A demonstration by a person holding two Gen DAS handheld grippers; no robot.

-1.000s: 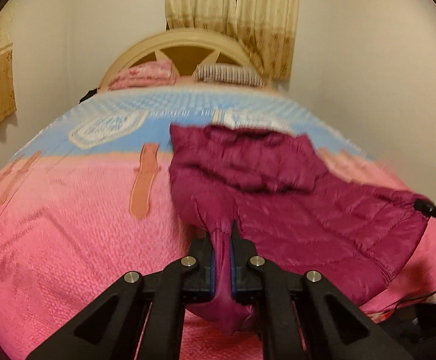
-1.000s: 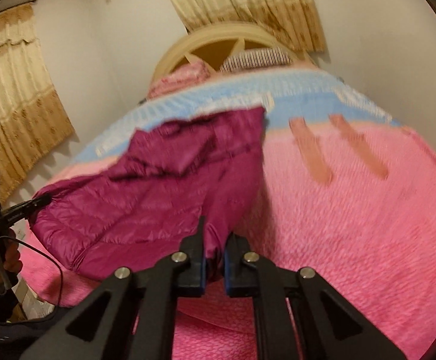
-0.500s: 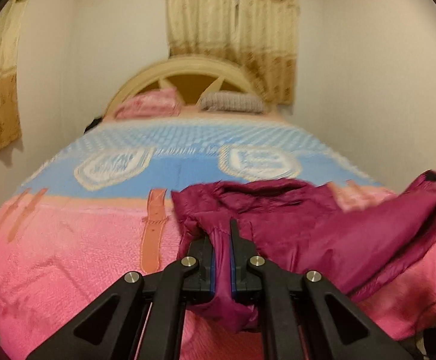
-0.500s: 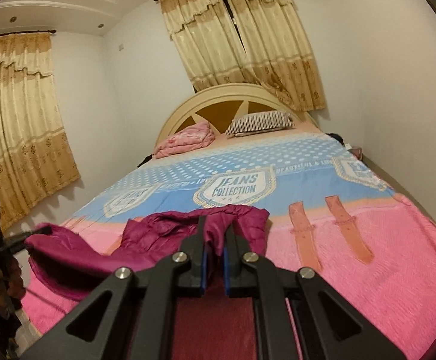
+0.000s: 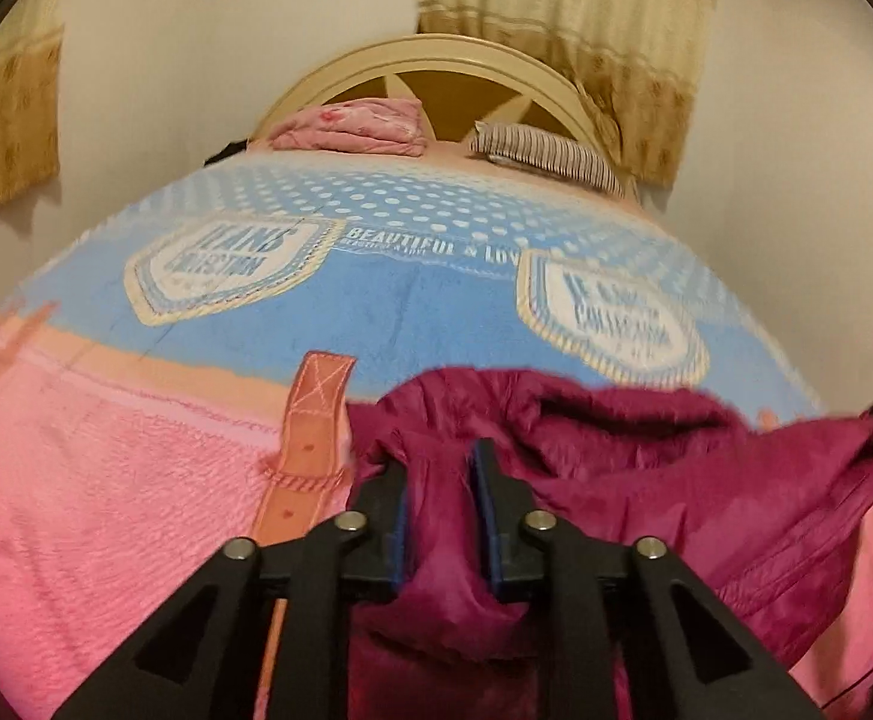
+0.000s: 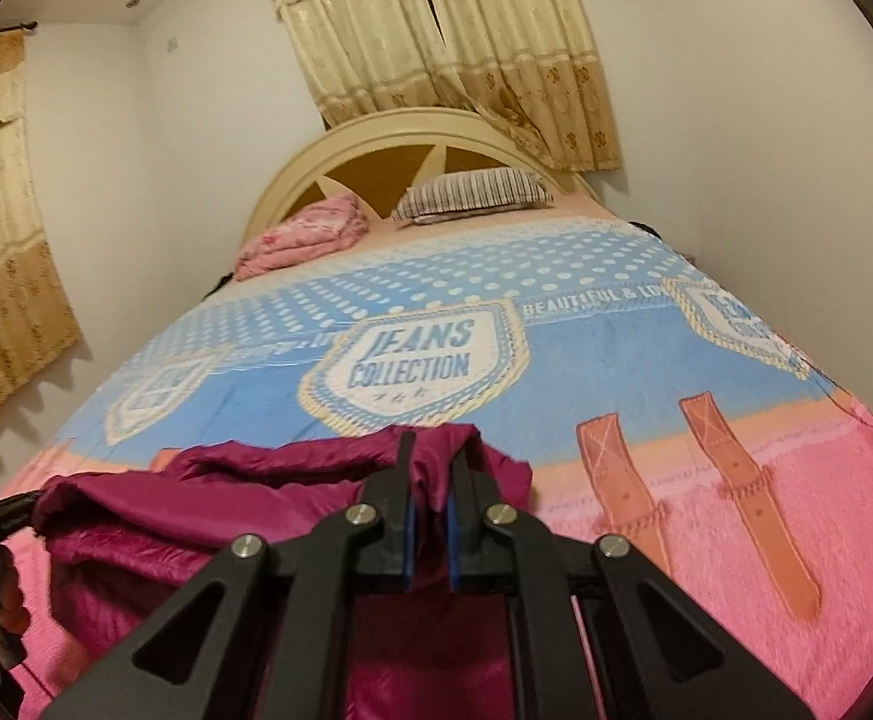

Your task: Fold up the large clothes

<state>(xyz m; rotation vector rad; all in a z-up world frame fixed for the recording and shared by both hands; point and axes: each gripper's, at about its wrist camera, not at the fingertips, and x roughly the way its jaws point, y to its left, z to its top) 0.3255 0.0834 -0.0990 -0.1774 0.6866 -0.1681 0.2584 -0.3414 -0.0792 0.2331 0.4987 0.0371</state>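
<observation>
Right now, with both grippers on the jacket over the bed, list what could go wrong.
1. The left gripper has just been opening; its jaws stand apart with the jacket still between them, so that end may drop early and crumple.
2. The right gripper is shut on a bunched fold, so the jacket could twist as one side sags.
3. The jacket hangs near the blanket's lower edge and might slide off the bed.

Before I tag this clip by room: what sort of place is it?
A bedroom, most likely: a bed with an arched headboard, a striped pillow, and curtains behind.
</observation>
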